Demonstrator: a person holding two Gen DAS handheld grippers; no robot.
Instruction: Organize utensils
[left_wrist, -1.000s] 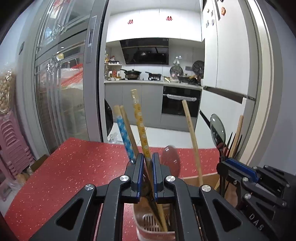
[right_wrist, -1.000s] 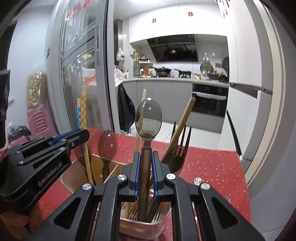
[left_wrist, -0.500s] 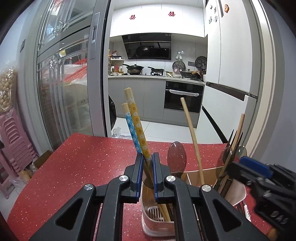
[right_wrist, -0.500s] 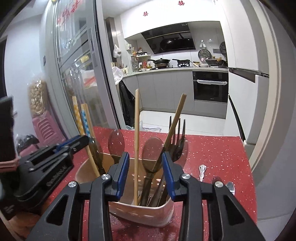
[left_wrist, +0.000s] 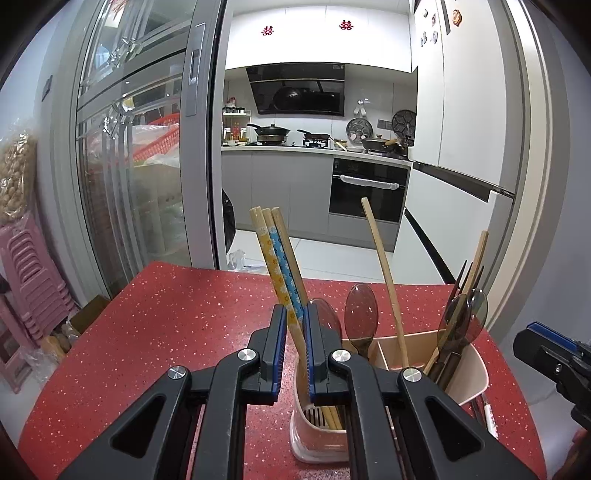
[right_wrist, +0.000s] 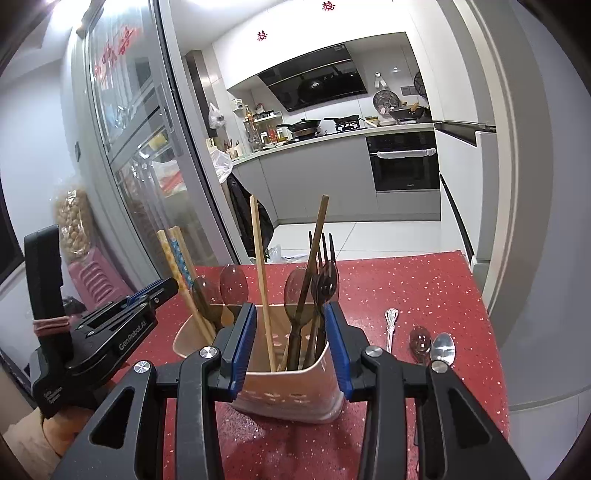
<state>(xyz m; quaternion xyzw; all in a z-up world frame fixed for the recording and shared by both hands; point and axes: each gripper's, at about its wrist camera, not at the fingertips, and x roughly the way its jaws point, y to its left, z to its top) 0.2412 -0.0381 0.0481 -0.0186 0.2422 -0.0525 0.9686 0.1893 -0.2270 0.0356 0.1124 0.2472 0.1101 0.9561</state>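
Observation:
A pale pink utensil holder (right_wrist: 288, 387) stands on the red speckled table (right_wrist: 424, 280). It holds dark translucent spoons (right_wrist: 295, 291), a dark fork (right_wrist: 327, 258) and plain wooden chopsticks (right_wrist: 258, 258). My left gripper (left_wrist: 295, 332) is shut on the yellow and blue patterned chopsticks (left_wrist: 275, 258), whose lower ends reach into the holder's (left_wrist: 469, 373) left compartment. My right gripper (right_wrist: 288, 328) stands open just in front of the holder, with nothing pressed between its pads. It shows at the right edge of the left wrist view (left_wrist: 535, 339), and the left gripper (right_wrist: 162, 288) shows in the right wrist view.
On the table right of the holder lie a silver spoon (right_wrist: 442, 345), a small brownish spoon (right_wrist: 420, 338) and a silver handled utensil (right_wrist: 390, 325). A sliding glass door (left_wrist: 147, 184) stands to the left. The kitchen lies beyond the table's far edge.
My right gripper let go of the dark spoon, opened and drew back; the spoon now stands in the holder. The left gripper keeps its hold on the patterned chopsticks, now lower in the holder.

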